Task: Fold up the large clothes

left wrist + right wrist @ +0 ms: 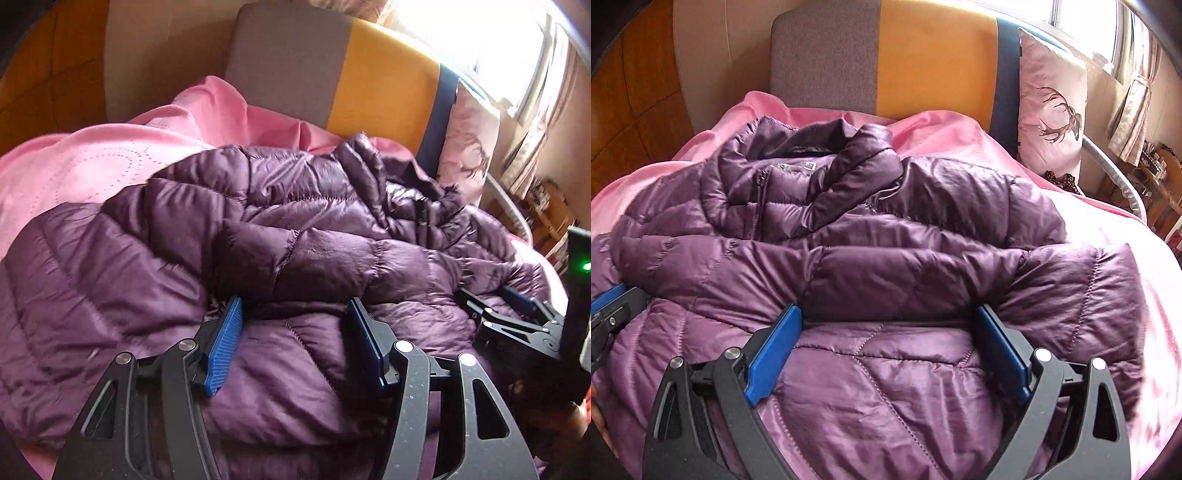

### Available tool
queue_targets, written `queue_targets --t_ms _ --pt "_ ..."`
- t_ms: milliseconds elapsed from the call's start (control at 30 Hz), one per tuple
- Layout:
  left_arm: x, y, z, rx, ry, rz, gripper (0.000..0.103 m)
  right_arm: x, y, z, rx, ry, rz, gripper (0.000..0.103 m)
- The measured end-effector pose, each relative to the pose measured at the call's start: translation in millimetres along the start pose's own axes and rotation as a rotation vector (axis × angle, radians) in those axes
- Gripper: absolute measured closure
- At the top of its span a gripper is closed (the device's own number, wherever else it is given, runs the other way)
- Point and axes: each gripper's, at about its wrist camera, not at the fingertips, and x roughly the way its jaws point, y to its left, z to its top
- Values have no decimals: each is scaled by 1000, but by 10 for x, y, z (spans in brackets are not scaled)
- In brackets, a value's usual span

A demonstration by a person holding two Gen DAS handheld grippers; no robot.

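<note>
A purple quilted puffer jacket (pixel 295 236) lies crumpled on a pink sheet (pixel 92 166); in the right wrist view the jacket (pixel 886 240) shows its collar and zipper at the far side. My left gripper (pixel 295 310) is open, its blue pads resting on the jacket's near fold, with fabric between them but not clamped. My right gripper (pixel 890 317) is open too, pads wide apart over the jacket's near edge. The right gripper also shows at the right of the left wrist view (pixel 495 299), and the left gripper at the left edge of the right wrist view (pixel 609 306).
A headboard (pixel 923 55) in grey, orange and navy stands behind the bed. A pale pillow with a deer print (pixel 1052 103) leans at the right. A window with curtains (pixel 517 74) and cluttered shelves (pixel 546 210) are at far right.
</note>
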Motion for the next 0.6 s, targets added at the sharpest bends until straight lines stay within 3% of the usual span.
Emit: queue_targets --t_ms 33,67,133,300,467,600 --pt "-97 19 -15 -24 -7 -11 41 -95 -32 -9 14 -6 7 7" --pt "-193 53 -37 -49 -18 -22 29 -189 -53 -34 28 -20 12 6" --pt "-459 164 -114 -116 -63 -11 23 -400 -73 -122 47 -40 27 6" --pt "-932 677 -498 -316 -73 -3 23 -776 -7 -477 62 -2 88 4" --pt "-1271 1392 -977 -514 -67 56 24 -1016 274 -918 -29 30 107 4" --pt "-1635 2018 -1250 -653 -122 88 28 -1115 454 -1179 -84 35 115 4"
